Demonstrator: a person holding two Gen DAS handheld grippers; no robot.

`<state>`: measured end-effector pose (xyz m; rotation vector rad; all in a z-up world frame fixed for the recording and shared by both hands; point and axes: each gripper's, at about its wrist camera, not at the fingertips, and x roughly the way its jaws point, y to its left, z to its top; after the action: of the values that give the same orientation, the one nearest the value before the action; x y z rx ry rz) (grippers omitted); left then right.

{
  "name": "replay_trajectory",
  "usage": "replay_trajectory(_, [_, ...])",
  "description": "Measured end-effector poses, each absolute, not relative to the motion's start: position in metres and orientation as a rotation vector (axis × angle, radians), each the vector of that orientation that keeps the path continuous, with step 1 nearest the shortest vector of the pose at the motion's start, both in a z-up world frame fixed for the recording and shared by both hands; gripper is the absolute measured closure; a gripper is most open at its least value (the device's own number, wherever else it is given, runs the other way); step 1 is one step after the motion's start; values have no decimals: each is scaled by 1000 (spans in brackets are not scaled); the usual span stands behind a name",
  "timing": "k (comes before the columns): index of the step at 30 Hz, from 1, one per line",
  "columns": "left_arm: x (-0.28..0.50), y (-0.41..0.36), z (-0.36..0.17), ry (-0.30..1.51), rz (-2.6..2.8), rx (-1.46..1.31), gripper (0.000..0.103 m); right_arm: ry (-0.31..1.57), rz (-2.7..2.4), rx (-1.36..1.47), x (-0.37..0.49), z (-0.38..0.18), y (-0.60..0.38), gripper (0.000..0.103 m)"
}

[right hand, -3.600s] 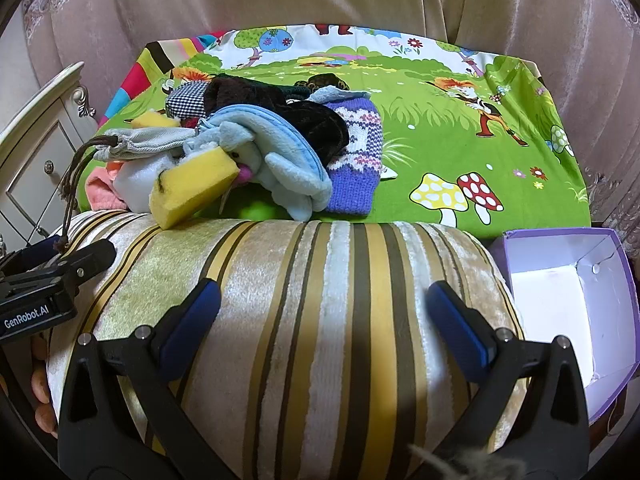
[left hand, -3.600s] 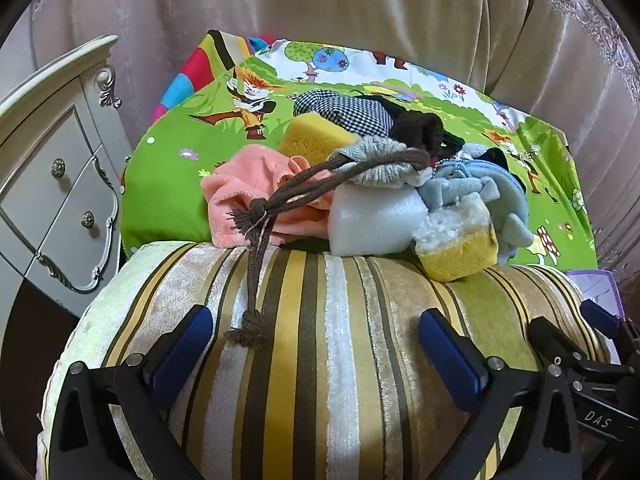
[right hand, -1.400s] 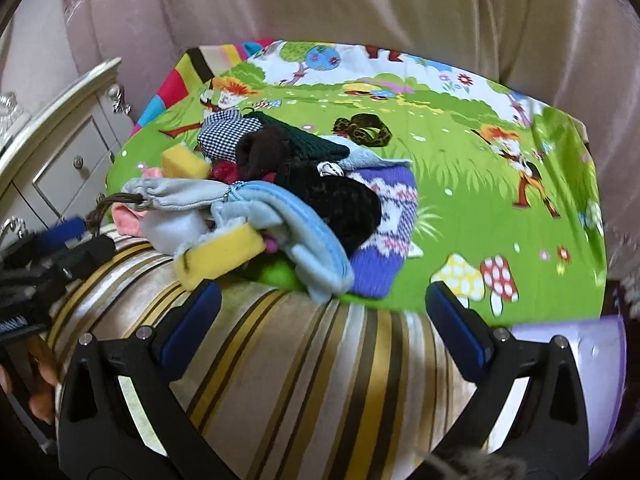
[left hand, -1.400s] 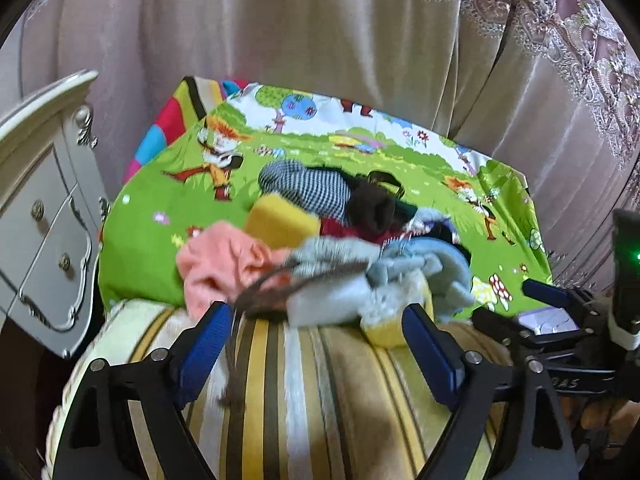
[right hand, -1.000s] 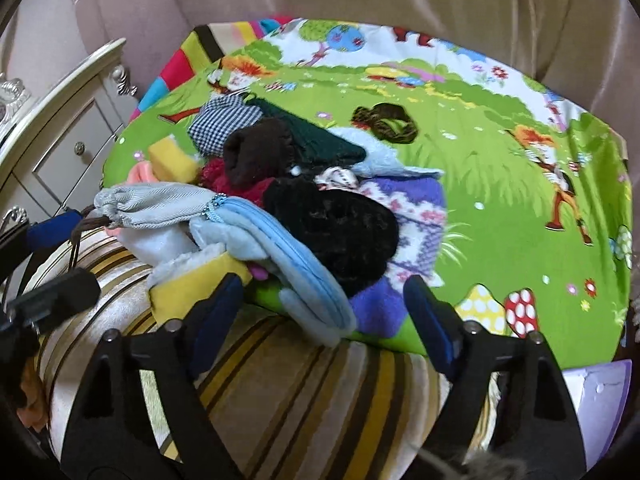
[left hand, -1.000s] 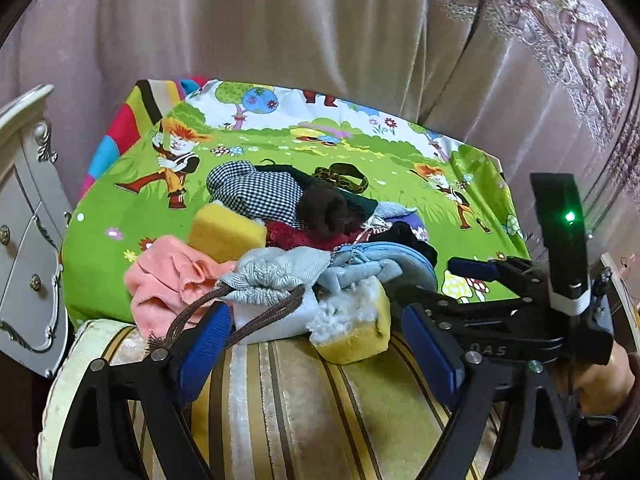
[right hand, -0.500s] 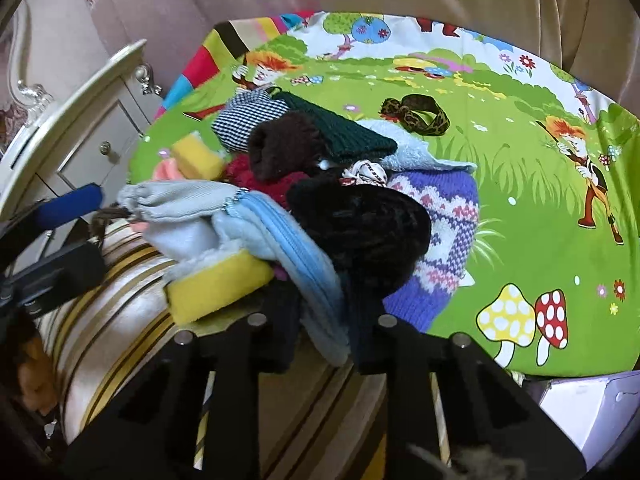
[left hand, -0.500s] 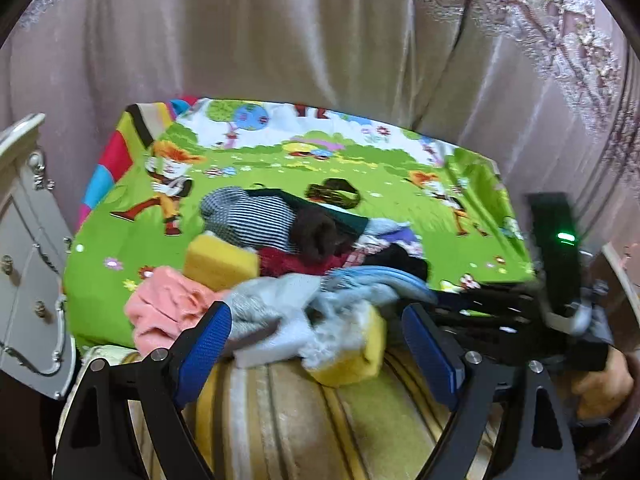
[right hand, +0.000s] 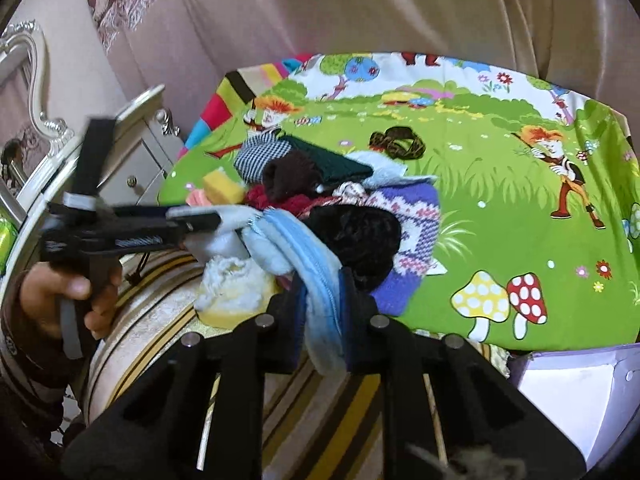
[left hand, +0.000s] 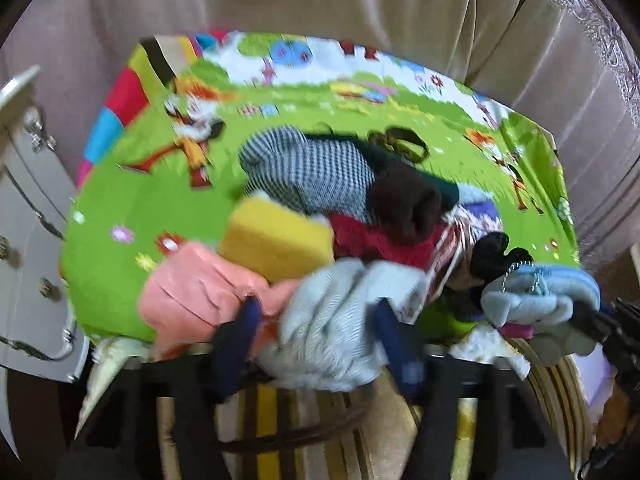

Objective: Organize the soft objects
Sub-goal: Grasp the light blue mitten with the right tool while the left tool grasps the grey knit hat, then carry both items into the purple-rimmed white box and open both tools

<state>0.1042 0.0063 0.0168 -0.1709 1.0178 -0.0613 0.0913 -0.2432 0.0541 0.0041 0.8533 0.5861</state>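
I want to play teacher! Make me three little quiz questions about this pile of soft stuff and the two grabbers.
1. True or false: the right gripper is pinching the light blue pouch.
2. What sits between the left gripper's jaws? A) yellow sponge B) grey drawstring bag C) checked cloth
3. Fill in: the things lie on a green cartoon ____.

Key: 1 true; 2 B, the jaws have just been closing around it; 3 blanket.

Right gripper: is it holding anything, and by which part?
Yes. The right gripper is shut on the light blue zip pouch, pinching its hanging lower end along the zipper edge.
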Motion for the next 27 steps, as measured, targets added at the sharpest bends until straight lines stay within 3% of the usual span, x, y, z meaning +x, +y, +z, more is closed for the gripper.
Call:
replay_trajectory(2, [101, 2, 19, 1006, -73, -152, 61, 833, 586, 21, 90, 60, -247, 85])
replay_trajectory(7, [90, -3, 33, 935, -60, -122, 67, 761, 588, 38, 83, 82, -253, 85])
replay_trajectory(27, [52, -2, 114, 651, -35, -183, 70, 613, 543, 102, 55, 127, -293, 86])
